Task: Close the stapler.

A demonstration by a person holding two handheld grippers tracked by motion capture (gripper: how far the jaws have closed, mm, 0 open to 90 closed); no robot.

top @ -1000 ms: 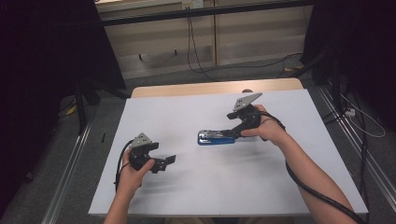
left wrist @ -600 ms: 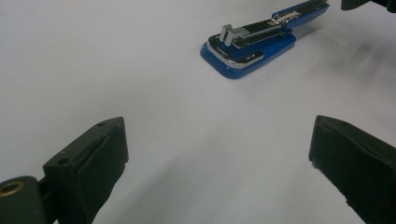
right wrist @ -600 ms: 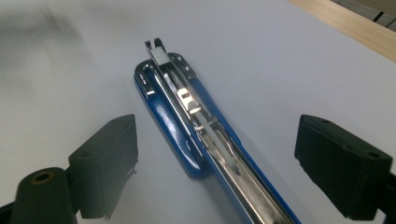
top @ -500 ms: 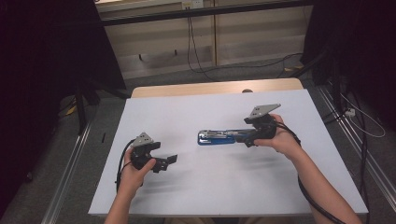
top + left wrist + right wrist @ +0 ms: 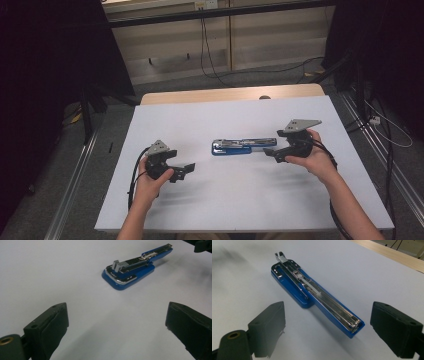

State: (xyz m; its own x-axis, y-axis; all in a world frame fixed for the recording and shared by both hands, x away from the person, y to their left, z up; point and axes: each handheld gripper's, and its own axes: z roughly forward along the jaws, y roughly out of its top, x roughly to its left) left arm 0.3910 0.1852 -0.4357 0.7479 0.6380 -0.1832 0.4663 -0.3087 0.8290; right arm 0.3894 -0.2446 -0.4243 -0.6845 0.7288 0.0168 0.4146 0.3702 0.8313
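Observation:
A blue stapler [image 5: 239, 147], folded out flat with its chrome magazine up, lies in the middle of the white sheet [image 5: 225, 200]. My right gripper [image 5: 270, 153] is at the stapler's right end and points left along it. Its jaws have just been opening and stand wide apart. The right gripper view shows the stapler [image 5: 312, 293] stretching away from that gripper [image 5: 332, 332], its near end just ahead and touching neither pad. My left gripper [image 5: 188, 170] rests on the sheet to the front left, open and holding nothing. In the left gripper view the stapler [image 5: 132, 271] lies well beyond that gripper [image 5: 117, 332].
The white sheet covers most of a wooden table [image 5: 225, 94], with a bare strip of wood along the far edge. Metal rails [image 5: 70, 190] run along the floor on both sides. Cables [image 5: 385, 125] trail on the floor at the right and behind the table.
My right gripper has slid to the right, from over the stapler's right half to just past its right end. The stapler and my left gripper have stayed where they were.

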